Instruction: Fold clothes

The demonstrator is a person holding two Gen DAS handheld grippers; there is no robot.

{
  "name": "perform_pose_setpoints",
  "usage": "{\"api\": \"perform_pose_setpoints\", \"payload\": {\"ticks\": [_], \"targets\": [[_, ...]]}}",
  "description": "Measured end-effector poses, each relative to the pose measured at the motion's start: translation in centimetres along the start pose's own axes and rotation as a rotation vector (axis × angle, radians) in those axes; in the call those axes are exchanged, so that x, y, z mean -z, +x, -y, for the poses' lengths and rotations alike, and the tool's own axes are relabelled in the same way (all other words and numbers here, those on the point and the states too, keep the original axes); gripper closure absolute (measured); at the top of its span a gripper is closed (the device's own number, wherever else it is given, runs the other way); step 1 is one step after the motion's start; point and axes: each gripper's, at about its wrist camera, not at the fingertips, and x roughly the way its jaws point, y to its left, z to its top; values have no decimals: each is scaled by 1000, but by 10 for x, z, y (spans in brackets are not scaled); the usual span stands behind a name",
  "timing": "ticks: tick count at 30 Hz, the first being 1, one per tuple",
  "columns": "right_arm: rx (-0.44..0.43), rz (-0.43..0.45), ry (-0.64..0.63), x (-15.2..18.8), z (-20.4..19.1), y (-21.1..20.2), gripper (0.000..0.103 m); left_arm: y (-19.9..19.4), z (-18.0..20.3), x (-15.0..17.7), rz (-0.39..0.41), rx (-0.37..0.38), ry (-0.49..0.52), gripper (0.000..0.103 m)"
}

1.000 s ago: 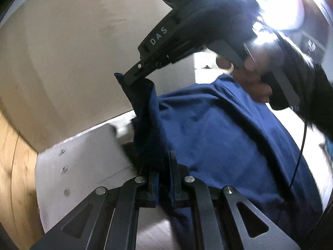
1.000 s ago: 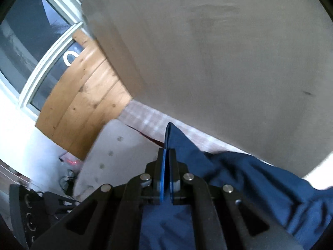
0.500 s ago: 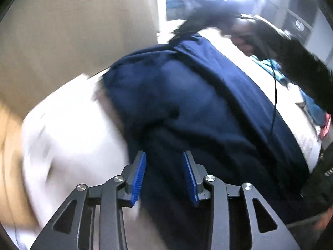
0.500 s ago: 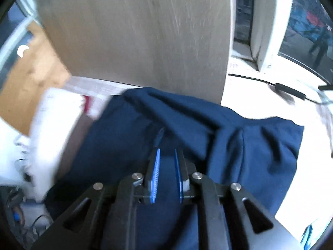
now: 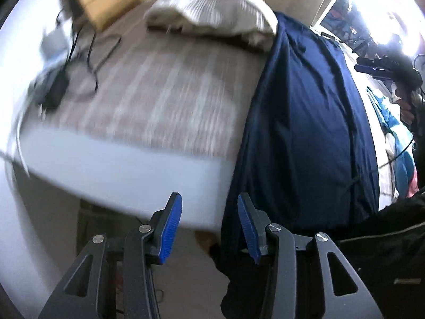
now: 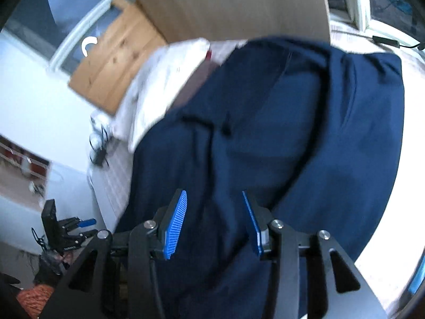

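Two hand-held grippers are in play, and both have their jaws opening with nothing pinched between the blue pads. The left hand-held gripper (image 5: 209,224) hangs over the near edge of a bed (image 5: 148,98) covered in a pale striped sheet; between its pads (image 5: 170,228) shows only the white side of the mattress and the floor below, while the dark blue garment's edge runs just behind its right finger without being gripped. The right hand-held gripper (image 6: 215,223) points down over the garment, the cloth lying beneath the gap but not pressed by either pad (image 6: 175,226).

The dark blue garment (image 5: 305,122) lies spread lengthwise along the right part of the bed, its far end up against a cream ribbed pillow (image 5: 212,8) and its near end draping over the mattress edge. From the right wrist view the garment (image 6: 279,138) shows several soft folds and a seam, with the white pillow (image 6: 164,79) beyond its upper left edge.

A black cable and adapter (image 5: 57,87) sit on the left of the bed. A wooden panel (image 6: 111,61) leans by the window behind the pillow. In the left wrist view, the other gripper (image 5: 377,66) appears far right, held in a hand (image 5: 406,106), clear above the cloth.
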Motion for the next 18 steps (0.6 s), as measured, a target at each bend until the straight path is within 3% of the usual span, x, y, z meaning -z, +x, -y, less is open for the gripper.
{"api": "perform_pose_setpoints", "payload": {"ticks": [8,14,18], "targets": [[86,36,26,51,-38,-34,61,12,-14,47,5,177,-5,61],[163,84,10,78,-75,-76,61,29,-19,49,28,289,47,60],[225,107,5,87,-90,-99,61,35,-9,54,27,310,110,60]]}}
